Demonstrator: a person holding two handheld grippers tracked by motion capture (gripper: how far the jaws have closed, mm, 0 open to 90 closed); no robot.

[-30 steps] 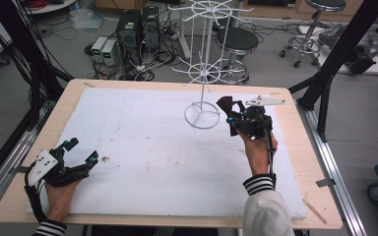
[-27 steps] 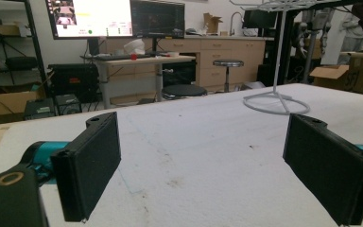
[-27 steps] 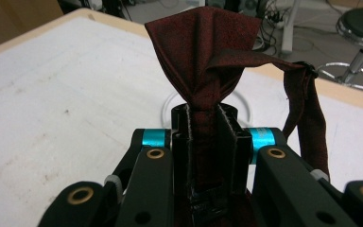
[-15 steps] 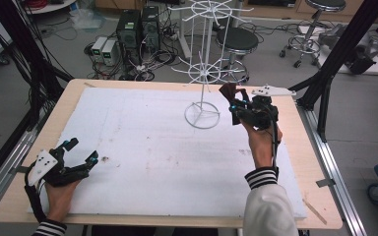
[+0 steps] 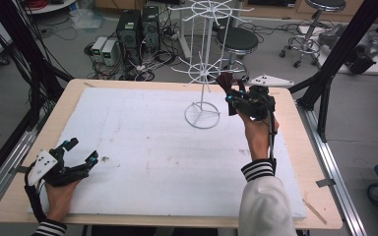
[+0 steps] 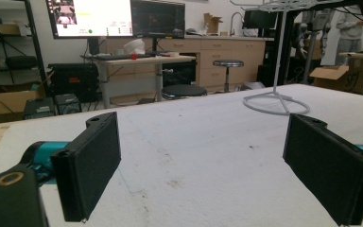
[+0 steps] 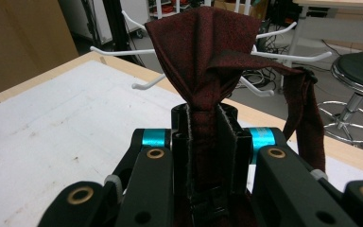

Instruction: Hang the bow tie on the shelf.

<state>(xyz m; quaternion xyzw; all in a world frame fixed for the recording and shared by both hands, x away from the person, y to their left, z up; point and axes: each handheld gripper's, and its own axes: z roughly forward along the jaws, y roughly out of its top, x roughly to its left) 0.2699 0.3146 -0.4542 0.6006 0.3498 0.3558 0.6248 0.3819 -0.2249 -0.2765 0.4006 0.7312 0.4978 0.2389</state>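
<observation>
Right gripper view: our jaws are pressed tight on a bunched dark red cloth (image 7: 203, 56), which rises above them in folds, one strip trailing off to the side. Just beyond it spread the white hook arms of a wire rack (image 7: 123, 49). In the high view, the right gripper (image 5: 236, 96) is raised beside the rack (image 5: 203, 73) near the far edge of the surface (image 5: 147, 147), cloth close to the lower ring of hooks. We judge the step in hand to be hanging the cloth; next we would need to lift a fold over a hook tip, then release. The left gripper (image 5: 81, 155) rests at the near left, jaws wide apart and empty.
</observation>
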